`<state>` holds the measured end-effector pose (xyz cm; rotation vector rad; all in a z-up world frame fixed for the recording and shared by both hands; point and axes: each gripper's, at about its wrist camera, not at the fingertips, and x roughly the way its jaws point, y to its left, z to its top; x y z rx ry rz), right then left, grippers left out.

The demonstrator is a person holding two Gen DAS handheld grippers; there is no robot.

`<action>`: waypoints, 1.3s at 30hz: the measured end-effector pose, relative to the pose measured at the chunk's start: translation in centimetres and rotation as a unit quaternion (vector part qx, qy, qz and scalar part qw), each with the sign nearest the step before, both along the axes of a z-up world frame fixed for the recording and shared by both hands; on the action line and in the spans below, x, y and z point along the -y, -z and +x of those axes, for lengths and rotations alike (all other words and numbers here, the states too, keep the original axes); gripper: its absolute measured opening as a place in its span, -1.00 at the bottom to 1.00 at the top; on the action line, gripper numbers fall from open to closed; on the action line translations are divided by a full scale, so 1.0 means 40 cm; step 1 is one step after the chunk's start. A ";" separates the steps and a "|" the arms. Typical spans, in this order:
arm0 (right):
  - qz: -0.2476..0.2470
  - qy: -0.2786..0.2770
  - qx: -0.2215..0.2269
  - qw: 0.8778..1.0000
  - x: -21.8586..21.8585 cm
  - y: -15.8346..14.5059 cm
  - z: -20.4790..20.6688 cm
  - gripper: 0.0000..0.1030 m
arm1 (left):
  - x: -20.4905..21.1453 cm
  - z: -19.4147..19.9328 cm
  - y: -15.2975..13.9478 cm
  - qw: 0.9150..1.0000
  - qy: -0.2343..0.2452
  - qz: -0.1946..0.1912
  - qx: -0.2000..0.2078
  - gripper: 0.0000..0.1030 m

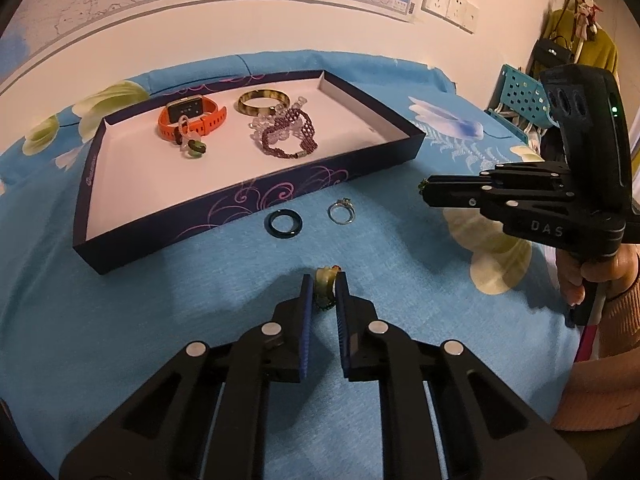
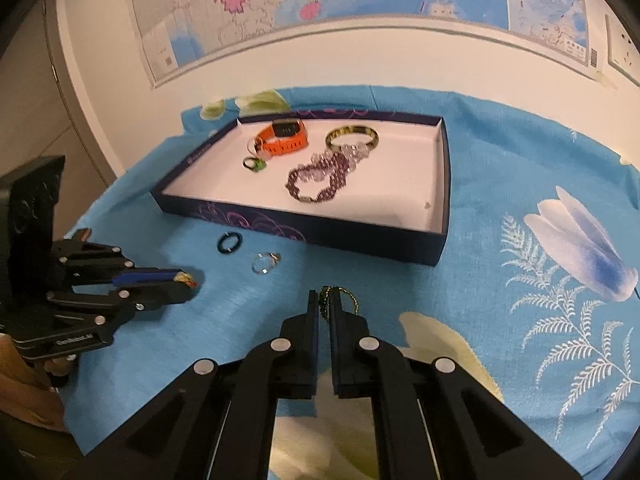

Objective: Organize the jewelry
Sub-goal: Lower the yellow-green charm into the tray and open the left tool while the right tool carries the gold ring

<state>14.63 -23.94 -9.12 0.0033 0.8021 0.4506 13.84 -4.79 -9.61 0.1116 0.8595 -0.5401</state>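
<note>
left wrist view: left gripper (image 1: 323, 280), ribbed blue pads, jaws pinching a pale green pendant (image 1: 325, 280) over blue floral cloth (image 1: 160, 300). ahead, a dark ring (image 1: 283, 222) and a silver ring (image 1: 341, 213) lie apart on open cloth just before the tray (image 1: 256, 200) wall. inside the tray: orange watch (image 1: 192, 118), amber bangle (image 1: 264, 101), purple beaded bracelet (image 1: 290, 136).

right wrist view: right gripper (image 2: 324, 300), jaws nearly together, pinching a thin green cord (image 2: 338, 294). bare cloth lies between the fingers and the tray's near rim.

Right gripper (image 2: 324, 300) jaws pinching green cord (image 2: 349, 298), blue cloth (image 2: 500, 280)
</note>
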 end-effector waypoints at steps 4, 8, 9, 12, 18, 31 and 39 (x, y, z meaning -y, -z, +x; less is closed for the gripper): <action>0.007 -0.006 0.015 1.000 -0.008 -0.024 -0.008 -0.93 | -0.011 -0.001 -0.014 1.000 -0.005 -0.003 0.007 -0.78; 0.016 -0.011 0.027 0.999 -0.016 -0.046 -0.011 -0.93 | -0.022 -0.002 -0.033 1.000 -0.011 -0.009 0.017 -0.78; 0.016 -0.012 0.029 0.999 -0.017 -0.050 -0.011 -0.93 | -0.024 -0.002 -0.038 1.000 -0.012 -0.010 0.020 -0.78; 0.019 -0.015 0.037 0.999 -0.024 -0.063 -0.009 -0.93 | -0.032 -0.002 -0.059 0.999 -0.016 -0.014 0.031 -0.78; 0.021 -0.020 0.048 0.998 -0.037 -0.081 0.002 -0.93 | -0.051 0.012 -0.101 0.998 -0.032 -0.018 0.055 -0.78; 0.021 -0.037 0.064 0.997 -0.070 -0.104 0.053 -0.93 | -0.069 0.050 -0.136 0.996 -0.049 -0.017 0.075 -0.78; 0.015 -0.040 0.067 0.997 -0.087 -0.102 0.086 -0.93 | -0.069 0.077 -0.139 0.995 -0.054 -0.010 0.079 -0.78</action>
